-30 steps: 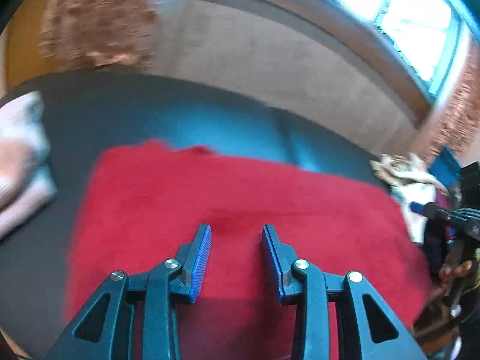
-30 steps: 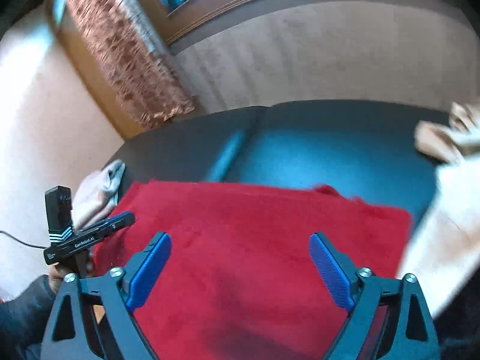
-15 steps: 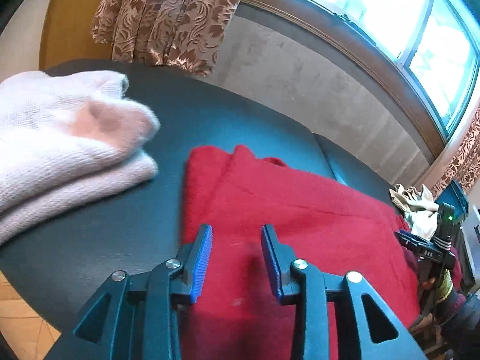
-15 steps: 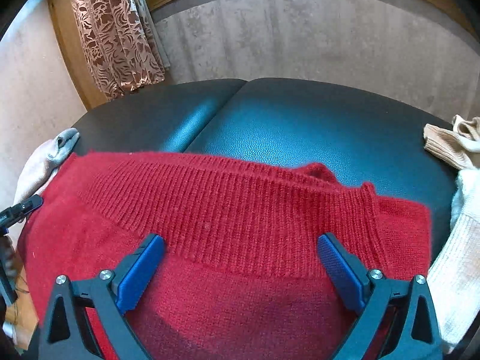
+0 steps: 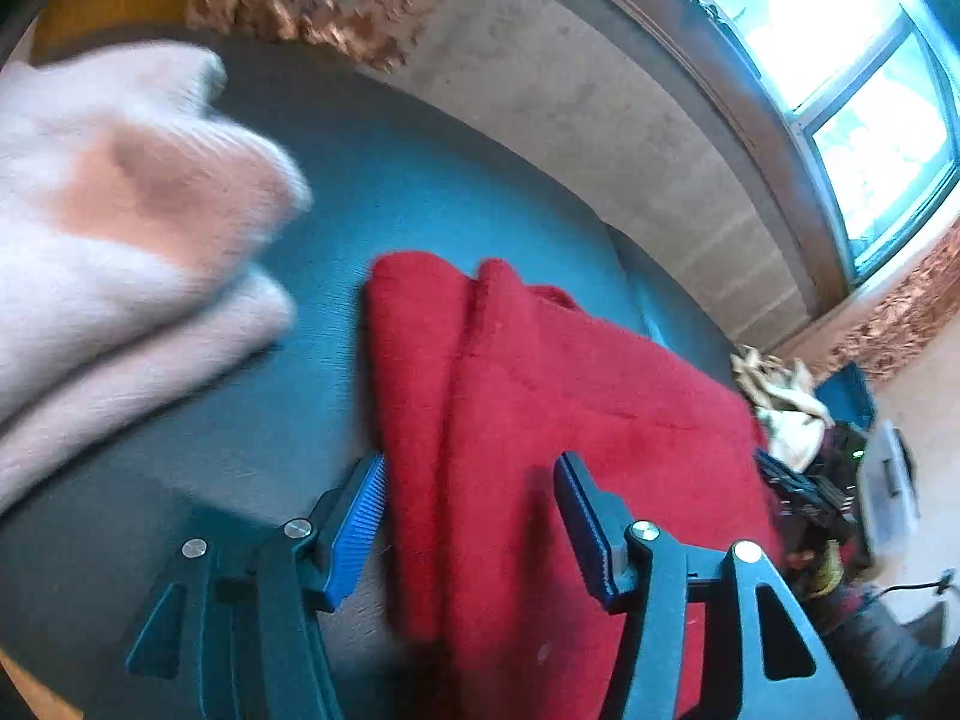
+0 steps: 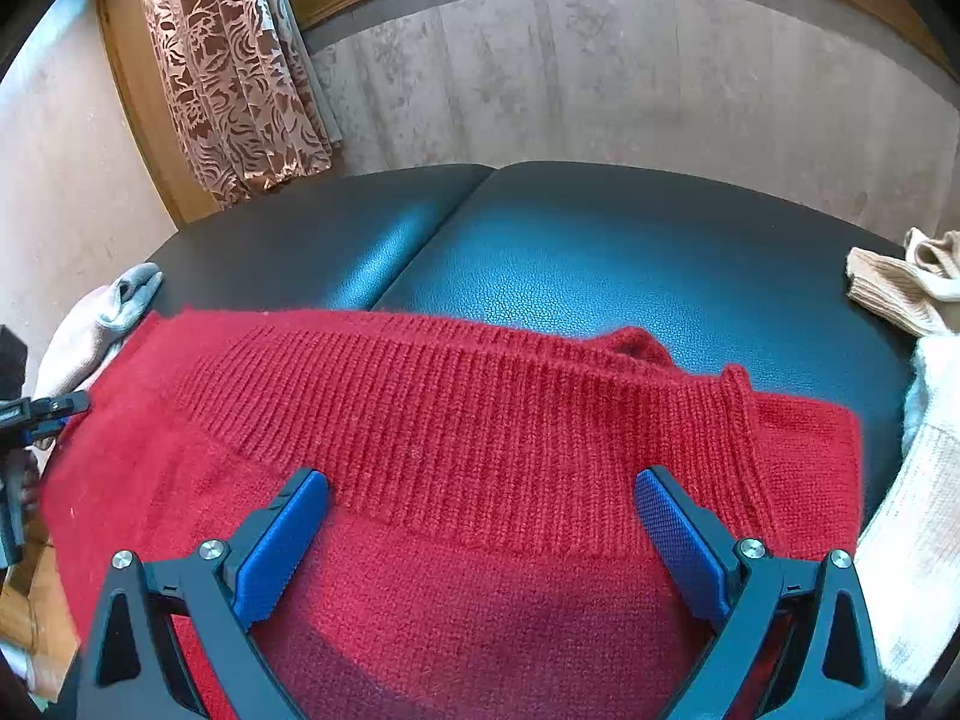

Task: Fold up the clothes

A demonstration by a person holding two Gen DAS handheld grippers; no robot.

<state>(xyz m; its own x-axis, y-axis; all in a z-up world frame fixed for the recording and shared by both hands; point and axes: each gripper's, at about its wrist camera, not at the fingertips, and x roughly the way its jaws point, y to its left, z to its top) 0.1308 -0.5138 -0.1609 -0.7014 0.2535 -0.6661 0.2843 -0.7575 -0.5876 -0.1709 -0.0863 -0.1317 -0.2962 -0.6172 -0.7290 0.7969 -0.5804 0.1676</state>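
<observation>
A red knitted sweater [image 6: 492,456] lies folded on a dark padded table [image 6: 600,252]. Its ribbed band runs across the right wrist view. My right gripper [image 6: 480,516] is open wide and empty, just above the sweater near the ribbed band. In the left wrist view the sweater [image 5: 570,420] shows its left end with a folded edge. My left gripper [image 5: 468,498] is open and empty, its jaws straddling that edge just above the cloth.
A folded pink-white garment [image 5: 120,228] lies left of the sweater. A pile of cream and beige clothes [image 6: 918,396] lies at the right. The table [image 5: 420,180] meets a wall with a window and curtains behind.
My left gripper has opened wider and moved to the sweater's left edge. My right gripper has come lower and closer over the ribbed band and stays open.
</observation>
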